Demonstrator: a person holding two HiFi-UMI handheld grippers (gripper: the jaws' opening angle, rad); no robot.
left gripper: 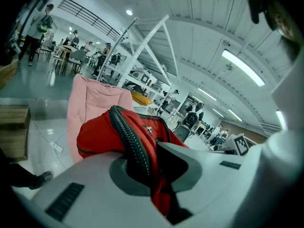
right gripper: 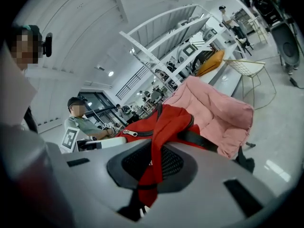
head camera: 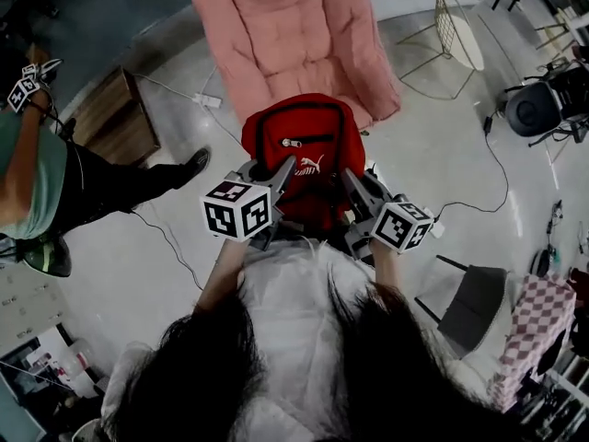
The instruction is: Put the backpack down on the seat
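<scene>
Backpack point(head camera: 299, 155): red, with black zips and trim and a white logo on the front.
Seat point(head camera: 285, 35): pale pink, quilted in stitched panels.
Left tool point(head camera: 279, 175): light grey shell with a dark grey inset; cube of black-and-white square markers.
Right tool point(head camera: 354, 184): light grey shell; black-and-white marker cube.
Floor point(head camera: 442, 155): pale grey, glossy.
Wire chair point(head camera: 457, 26): yellow-gold frame.
Cabinet point(head camera: 110, 118): brown wood.
Cloth point(head camera: 538, 316): pink-and-white check.
</scene>
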